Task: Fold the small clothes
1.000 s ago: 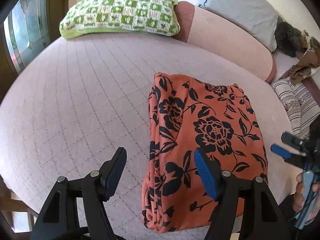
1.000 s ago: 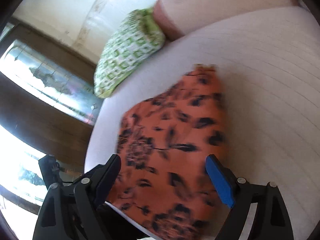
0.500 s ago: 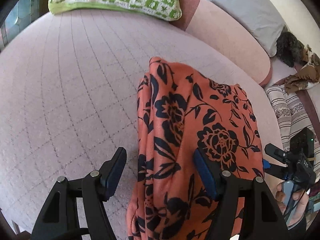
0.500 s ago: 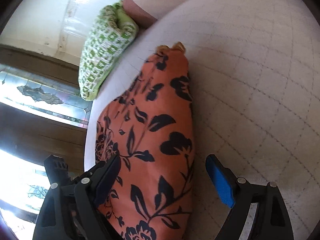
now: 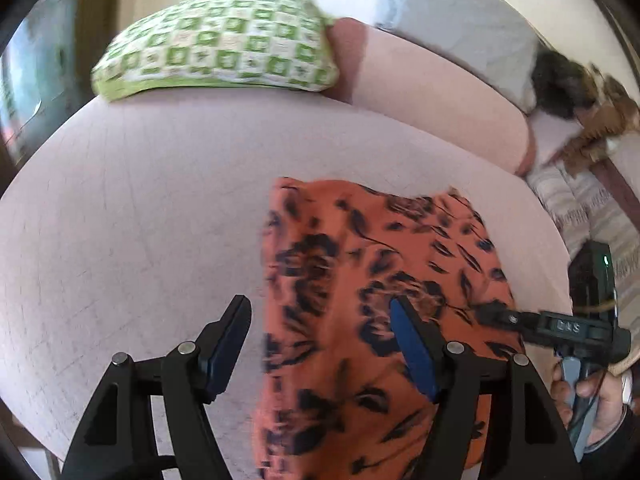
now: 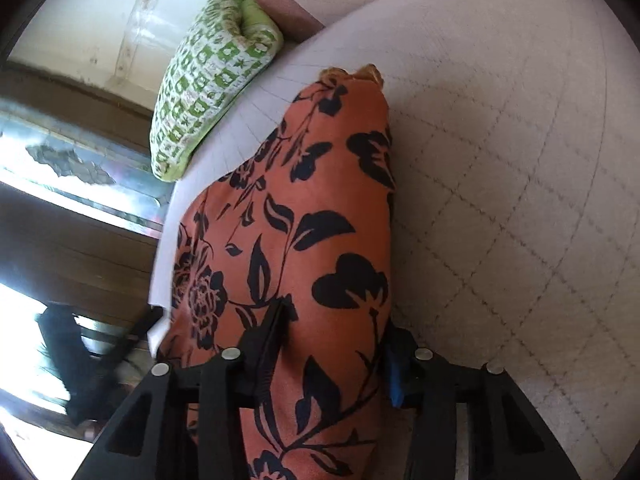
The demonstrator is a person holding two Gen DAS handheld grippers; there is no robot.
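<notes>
Orange flowered cloth (image 6: 320, 240) folded on the pale quilted bed (image 5: 140, 200), right gripper (image 6: 334, 344) jaws just closed – pinching its near end, left gripper (image 5: 320, 344) jaws wide – holding nothing, green pillow (image 5: 216, 44) behind.

Legible markings: one only. In my left wrist view, raised characters stand on the black body of my right gripper (image 5: 496, 316), on the arm section just behind its fingers. They are blurred; I read them as roughly "C4S" but cannot confirm. In my right wrist view I find no readable text, label, brand or number on anything.
</notes>
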